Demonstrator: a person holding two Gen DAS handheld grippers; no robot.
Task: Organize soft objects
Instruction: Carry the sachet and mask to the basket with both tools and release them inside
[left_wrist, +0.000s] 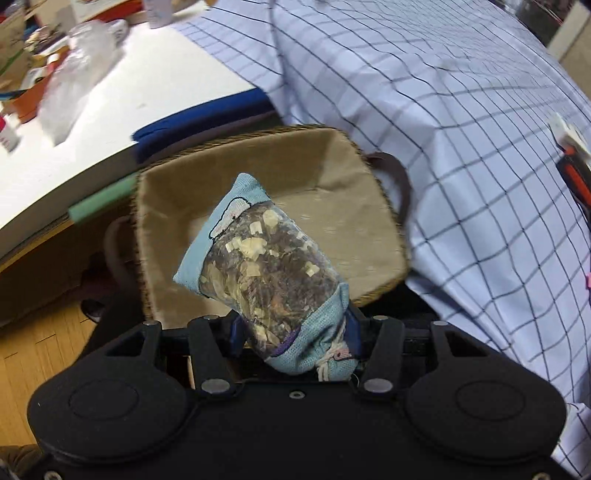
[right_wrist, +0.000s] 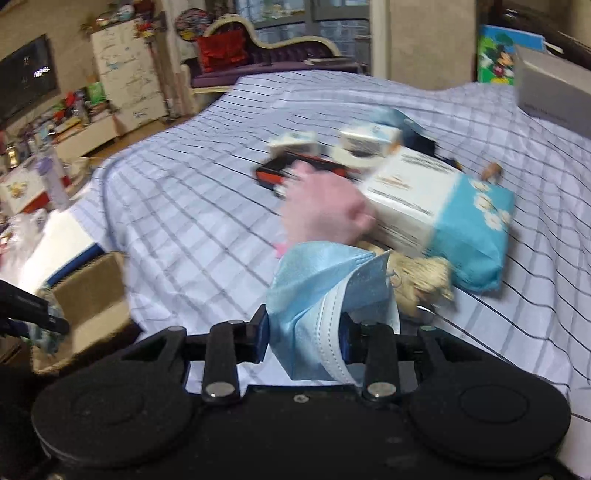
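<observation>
My left gripper (left_wrist: 295, 328) is shut on a light blue sachet pouch (left_wrist: 258, 269) with a clear window showing dried herbs. It holds the pouch above the open woven basket (left_wrist: 354, 236), which has a tan lining and brown handles and stands beside the bed. My right gripper (right_wrist: 304, 332) is shut on a blue surgical face mask (right_wrist: 328, 291) above the bed. The basket (right_wrist: 92, 288) and the left gripper (right_wrist: 33, 310) show at the left edge of the right wrist view. A pink soft toy (right_wrist: 325, 210) and a beige plush (right_wrist: 421, 277) lie on the bed beyond the mask.
The bed has a white-and-blue checked sheet (right_wrist: 184, 192). On it lie a blue-and-white tissue pack (right_wrist: 443, 214), small boxes (right_wrist: 365, 144) and an orange-black item (right_wrist: 280, 170). A white table (left_wrist: 110, 110) with a plastic bag (left_wrist: 74, 81) stands left of the basket.
</observation>
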